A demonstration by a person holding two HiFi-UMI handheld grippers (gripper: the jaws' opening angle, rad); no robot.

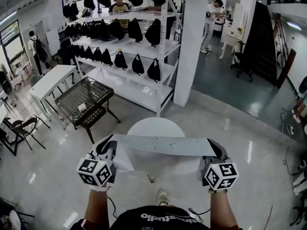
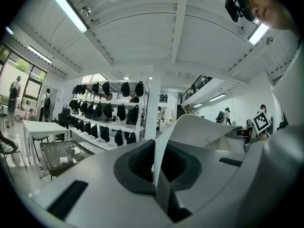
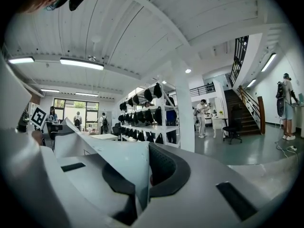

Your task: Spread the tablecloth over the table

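In the head view, a pale grey tablecloth (image 1: 163, 145) is seen pulled out into a long strip between the left gripper (image 1: 108, 151) and the right gripper (image 1: 216, 152), held up over the near side of a round white counter (image 1: 154, 125), so not laid flat on it. A white shelf rack (image 1: 125, 56) loaded with black bags (image 1: 153, 70) is spotted further back, with a wire-mesh trolley (image 1: 84, 97) off to the left. In the left gripper view, the fingers (image 2: 137, 163) are closed right down on an edge of the cloth, which is folded upward and away to the right. In the right gripper view, same deal: the fingers (image 3: 167, 167) are clamped on the cloth's edge, and the sheet is seen running off to the left.
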